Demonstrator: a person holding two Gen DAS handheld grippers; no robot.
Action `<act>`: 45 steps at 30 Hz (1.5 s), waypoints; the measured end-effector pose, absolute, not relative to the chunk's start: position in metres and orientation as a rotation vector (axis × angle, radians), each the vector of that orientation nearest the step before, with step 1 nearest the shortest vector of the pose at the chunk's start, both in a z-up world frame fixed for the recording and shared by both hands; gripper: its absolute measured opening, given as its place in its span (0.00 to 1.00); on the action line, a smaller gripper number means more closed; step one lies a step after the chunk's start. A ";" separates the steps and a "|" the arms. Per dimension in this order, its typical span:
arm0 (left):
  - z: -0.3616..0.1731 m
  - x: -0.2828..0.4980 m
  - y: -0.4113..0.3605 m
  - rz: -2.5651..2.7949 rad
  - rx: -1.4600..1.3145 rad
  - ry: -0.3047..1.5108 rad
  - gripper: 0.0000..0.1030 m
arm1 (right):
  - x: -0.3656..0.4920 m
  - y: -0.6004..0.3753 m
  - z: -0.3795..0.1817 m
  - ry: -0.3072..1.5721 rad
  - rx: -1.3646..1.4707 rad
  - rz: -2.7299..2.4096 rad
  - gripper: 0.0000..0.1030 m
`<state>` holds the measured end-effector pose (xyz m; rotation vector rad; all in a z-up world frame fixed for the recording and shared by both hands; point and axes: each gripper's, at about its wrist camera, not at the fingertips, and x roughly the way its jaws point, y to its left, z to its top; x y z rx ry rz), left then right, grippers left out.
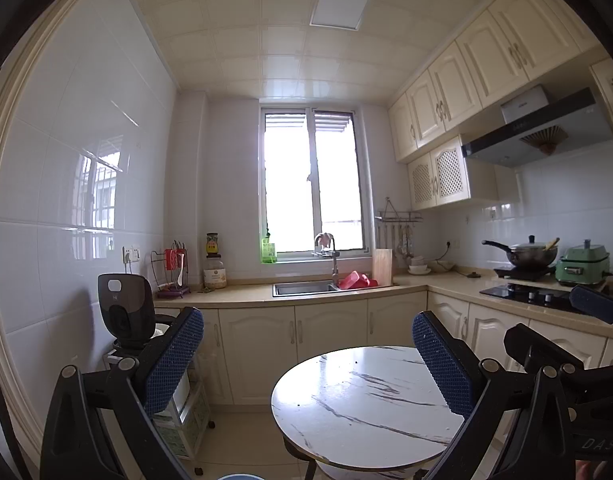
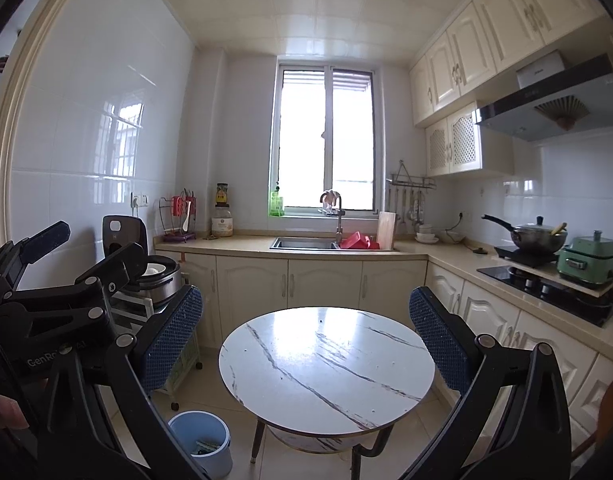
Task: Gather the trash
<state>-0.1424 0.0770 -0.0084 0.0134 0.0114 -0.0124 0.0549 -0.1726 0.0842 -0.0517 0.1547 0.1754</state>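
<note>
My left gripper [image 1: 308, 354] is open and empty, held above the near left side of a round white marble-look table [image 1: 362, 408]. My right gripper [image 2: 306, 332] is open and empty above the same table [image 2: 326, 368]. A blue trash bin [image 2: 202, 442] stands on the floor left of the table, with some scraps inside; its rim shows at the bottom of the left wrist view [image 1: 240, 477]. The left gripper also shows at the left of the right wrist view [image 2: 82, 252], and the right gripper at the right of the left wrist view [image 1: 558, 328]. The tabletop shows only a few tiny specks.
A rice cooker [image 2: 146, 268] sits on a small wheeled cart [image 2: 178, 360] at the left. Cabinets and a counter with a sink [image 2: 306, 243] run along the back. A hob with a pan [image 2: 534, 238] and a green appliance [image 2: 588, 262] stand at the right.
</note>
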 end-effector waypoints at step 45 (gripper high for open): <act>-0.015 -0.137 0.099 -0.010 0.019 0.013 0.99 | 0.057 -0.172 0.081 0.162 -0.047 0.172 1.00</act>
